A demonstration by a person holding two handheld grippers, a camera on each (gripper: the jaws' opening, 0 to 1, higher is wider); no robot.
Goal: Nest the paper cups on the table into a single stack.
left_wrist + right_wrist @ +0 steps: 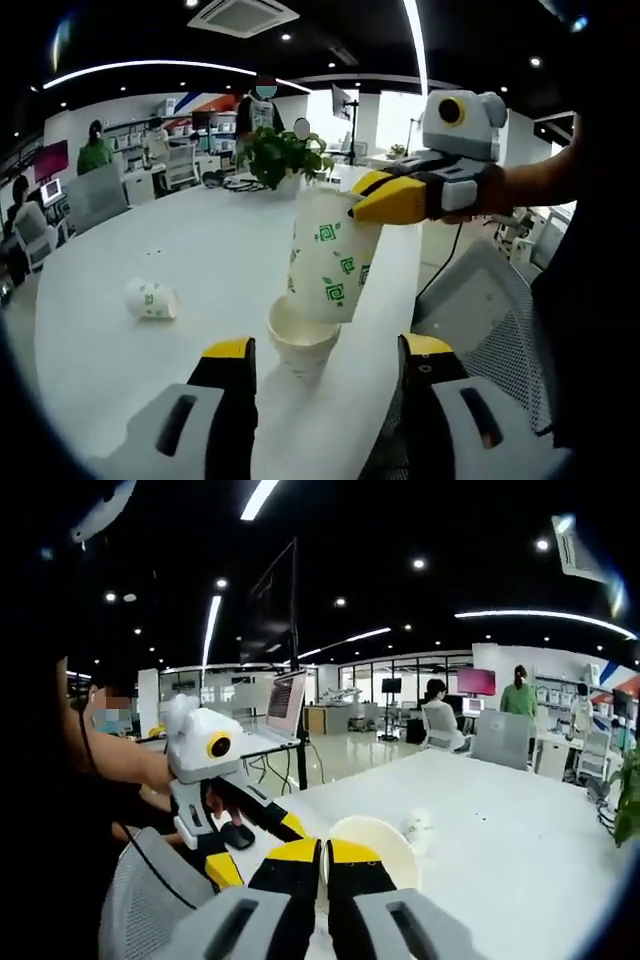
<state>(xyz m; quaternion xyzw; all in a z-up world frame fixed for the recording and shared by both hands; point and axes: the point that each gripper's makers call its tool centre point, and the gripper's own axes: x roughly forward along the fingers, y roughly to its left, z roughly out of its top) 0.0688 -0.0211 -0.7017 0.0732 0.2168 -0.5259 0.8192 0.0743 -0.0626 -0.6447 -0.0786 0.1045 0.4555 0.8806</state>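
You had a potted plant [280, 155] standing far across the white table [200, 250], a mesh chair [490, 310] just beside its edge, and a laptop [285, 708] open nearby.

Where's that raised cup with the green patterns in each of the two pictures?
Left gripper view: the green-patterned cup hangs at centre, pinched at its rim by the right gripper.
Right gripper view: bottom centre, its open mouth just beyond the shut jaws.
Shared landmark: the person in green beyond the table.
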